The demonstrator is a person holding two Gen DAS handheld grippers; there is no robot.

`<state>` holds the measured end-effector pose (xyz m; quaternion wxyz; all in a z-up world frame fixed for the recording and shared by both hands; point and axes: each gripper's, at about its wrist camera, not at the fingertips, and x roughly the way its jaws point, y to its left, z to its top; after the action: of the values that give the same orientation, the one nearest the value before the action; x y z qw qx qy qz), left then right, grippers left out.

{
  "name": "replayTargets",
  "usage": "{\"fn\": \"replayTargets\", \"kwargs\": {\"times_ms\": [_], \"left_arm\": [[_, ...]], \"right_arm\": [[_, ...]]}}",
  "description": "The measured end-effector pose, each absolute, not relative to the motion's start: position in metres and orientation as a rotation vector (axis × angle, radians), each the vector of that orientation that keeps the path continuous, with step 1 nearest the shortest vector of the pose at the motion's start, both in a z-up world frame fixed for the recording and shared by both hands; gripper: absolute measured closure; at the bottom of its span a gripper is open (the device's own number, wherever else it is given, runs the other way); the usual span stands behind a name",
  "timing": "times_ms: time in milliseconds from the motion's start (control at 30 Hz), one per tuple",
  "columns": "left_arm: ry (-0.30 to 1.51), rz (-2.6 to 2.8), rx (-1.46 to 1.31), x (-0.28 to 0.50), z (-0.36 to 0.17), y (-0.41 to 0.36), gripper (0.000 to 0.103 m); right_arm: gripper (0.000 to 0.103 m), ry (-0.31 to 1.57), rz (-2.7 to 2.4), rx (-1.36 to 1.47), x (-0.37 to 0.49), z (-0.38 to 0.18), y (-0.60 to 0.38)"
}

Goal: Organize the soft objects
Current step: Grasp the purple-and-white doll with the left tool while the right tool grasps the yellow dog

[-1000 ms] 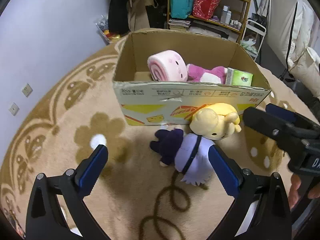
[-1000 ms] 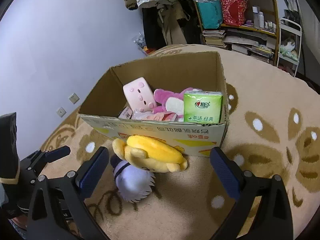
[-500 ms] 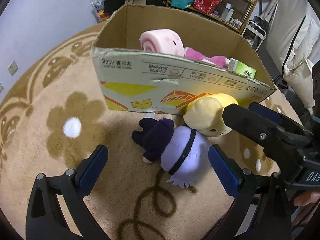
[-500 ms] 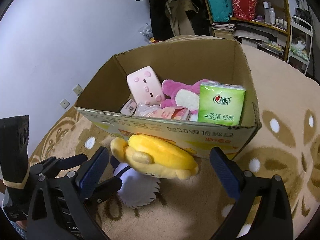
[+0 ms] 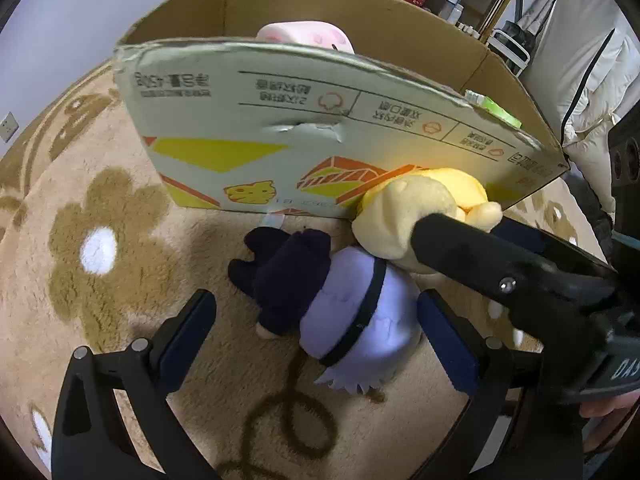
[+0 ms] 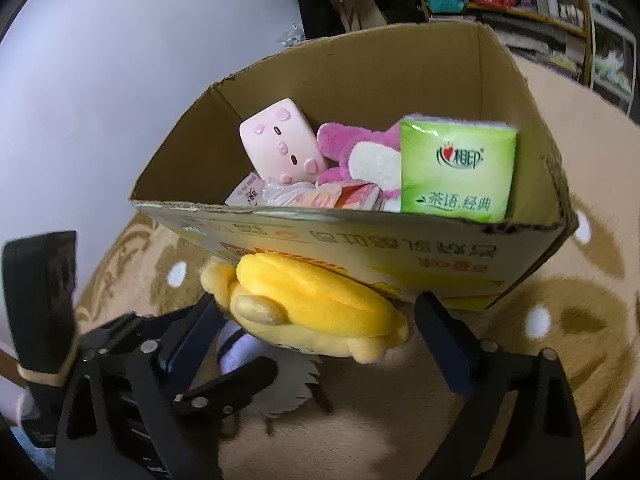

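Two soft toys lie on a patterned rug (image 5: 120, 208) against the front wall of a cardboard box (image 5: 280, 120), still outside it. The left gripper (image 5: 312, 336) angles steeply down, its jaws wide open around a purple doll (image 5: 344, 320). The right gripper (image 6: 316, 320) tilts down beside it; its jaws, just closing slightly, straddle a yellow plush (image 6: 312, 300) without pressing it. Other soft things already fill the box.

You are working over a beige carpet (image 5: 92, 312) with brown flower patterns. On it stands an open cardboard box (image 5: 280, 128) at twelve o'clock; against its front wall a yellow plush (image 5: 416, 216) lies at about two o'clock, touching a purple-and-lilac doll (image 5: 332, 304) at centre.
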<state>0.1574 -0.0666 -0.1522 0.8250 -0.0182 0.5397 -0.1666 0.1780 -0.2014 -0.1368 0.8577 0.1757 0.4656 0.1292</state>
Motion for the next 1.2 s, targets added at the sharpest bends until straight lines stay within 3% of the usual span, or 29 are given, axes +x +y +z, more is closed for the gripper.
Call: {"fn": "replayTargets", "kwargs": {"times_ms": [200,700,867,1000,1200], "left_arm": [[1.168,-0.360,-0.063,0.164,-0.162,-0.070,0.001],[1.164,-0.357,-0.066,0.169,-0.172,-0.085,0.001],[1.162,-0.382,-0.082,0.164,-0.169,-0.084,0.015],[1.172,-0.420,-0.125,0.163,-0.167,-0.083,0.034],[1.155,-0.412,-0.134,0.154,-0.162,-0.083,0.043]], "right_arm": [[0.019,0.975,0.301,0.359,0.177,-0.136,-0.201],[0.023,0.948,0.281,0.348,0.166,-0.129,-0.205],[0.023,0.932,0.263,0.369,0.158,-0.125,-0.213],[0.023,0.932,0.253,0.380,0.154,-0.124,-0.221],[0.023,0.918,0.241,0.389,0.146,-0.121,-0.226]]}}
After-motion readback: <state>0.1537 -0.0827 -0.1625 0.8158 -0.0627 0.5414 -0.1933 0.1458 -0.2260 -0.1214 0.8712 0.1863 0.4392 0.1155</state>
